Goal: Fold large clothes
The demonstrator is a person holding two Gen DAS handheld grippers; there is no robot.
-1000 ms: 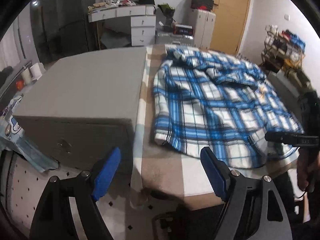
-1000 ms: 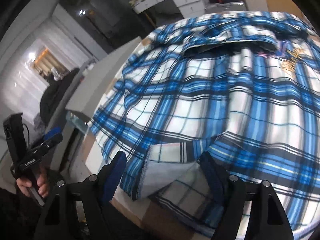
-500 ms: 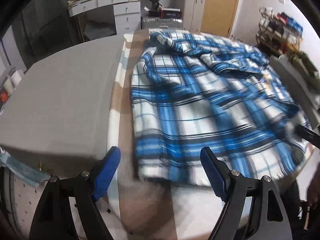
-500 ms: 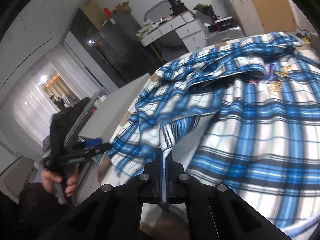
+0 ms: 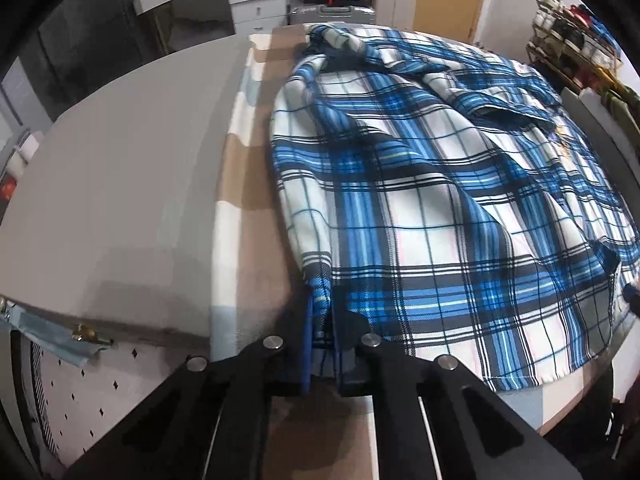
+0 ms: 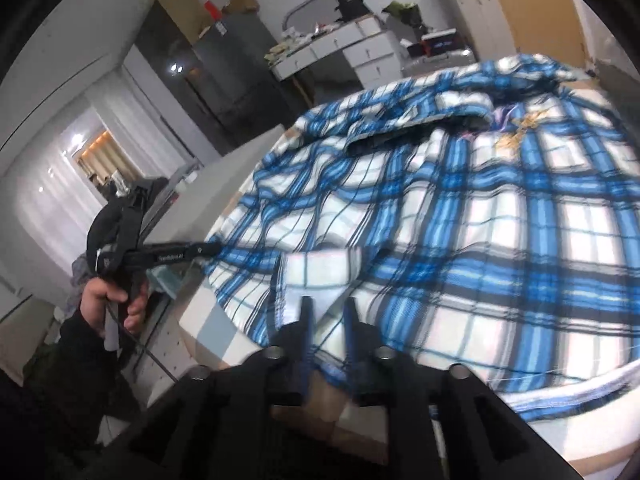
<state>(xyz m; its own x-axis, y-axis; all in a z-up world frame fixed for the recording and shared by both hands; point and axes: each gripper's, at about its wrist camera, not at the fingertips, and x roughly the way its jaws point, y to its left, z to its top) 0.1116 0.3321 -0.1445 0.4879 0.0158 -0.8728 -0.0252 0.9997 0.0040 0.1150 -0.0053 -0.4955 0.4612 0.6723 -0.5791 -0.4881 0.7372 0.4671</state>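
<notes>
A large blue and white plaid shirt lies spread on a table with a brown and white checked cover. My left gripper is shut on the near left corner of the shirt's hem. In the right wrist view that same gripper bites the shirt's corner, and a hand holds its grip. My right gripper is at the near hem of the shirt. Its jaws are opening, with a turned-back flap of the hem loose between them.
A grey flat-topped block adjoins the table on the left. White drawers and a cabinet stand beyond the far edge, and a loaded rack at the far right. A dark fridge stands further back.
My left gripper came down onto the hem's left corner and closed on it. My right gripper shut on the hem, raised it, then sank, and its jaws now stand apart.
</notes>
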